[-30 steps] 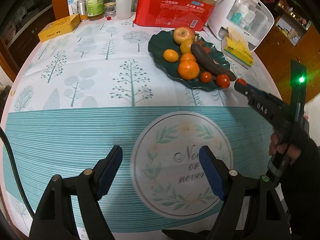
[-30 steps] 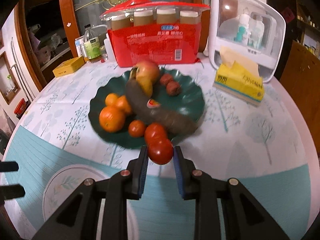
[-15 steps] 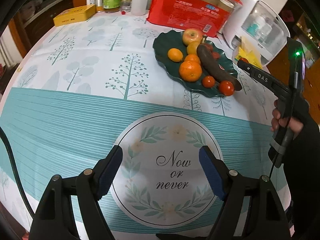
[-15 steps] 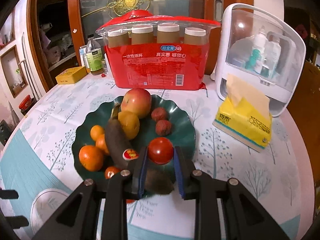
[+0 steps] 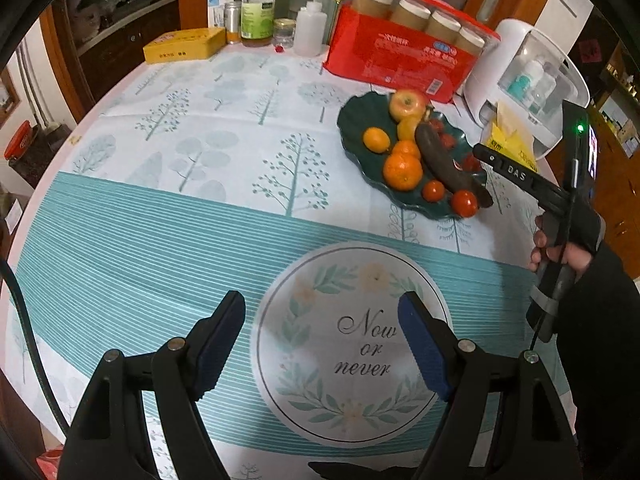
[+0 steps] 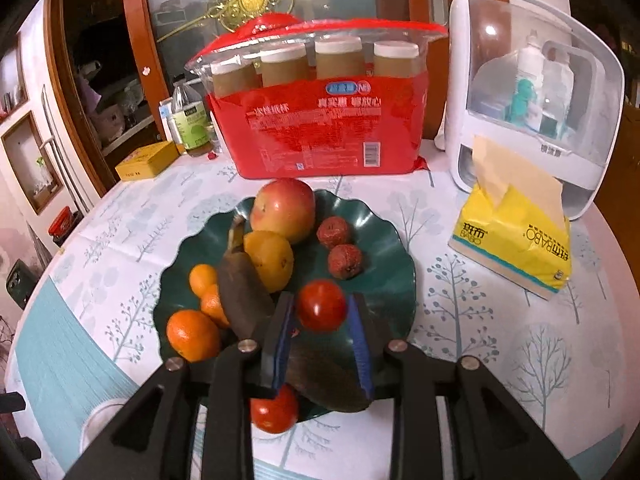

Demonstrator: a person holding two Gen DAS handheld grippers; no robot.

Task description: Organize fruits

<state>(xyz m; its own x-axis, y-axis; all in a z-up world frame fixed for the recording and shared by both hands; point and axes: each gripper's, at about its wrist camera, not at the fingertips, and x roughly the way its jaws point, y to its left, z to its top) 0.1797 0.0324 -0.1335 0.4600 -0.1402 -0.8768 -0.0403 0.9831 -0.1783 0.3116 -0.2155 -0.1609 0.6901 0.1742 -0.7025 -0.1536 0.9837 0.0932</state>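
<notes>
Your right gripper (image 6: 322,316) has carried the tomato (image 6: 321,305) from the plate's near edge to over the green plate (image 6: 394,248), and its fingers have just been opening around it, pads now clear. The drop-off looks done. Your left gripper (image 5: 322,344) hangs released, empty, above the worktop (image 5: 160,216).

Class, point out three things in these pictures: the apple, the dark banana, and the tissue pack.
apple (image 6: 283,210), right wrist view, middle of its skin.
dark banana (image 6: 242,298), right wrist view, mid body.
tissue pack (image 6: 514,254), right wrist view, yellow front face.
</notes>
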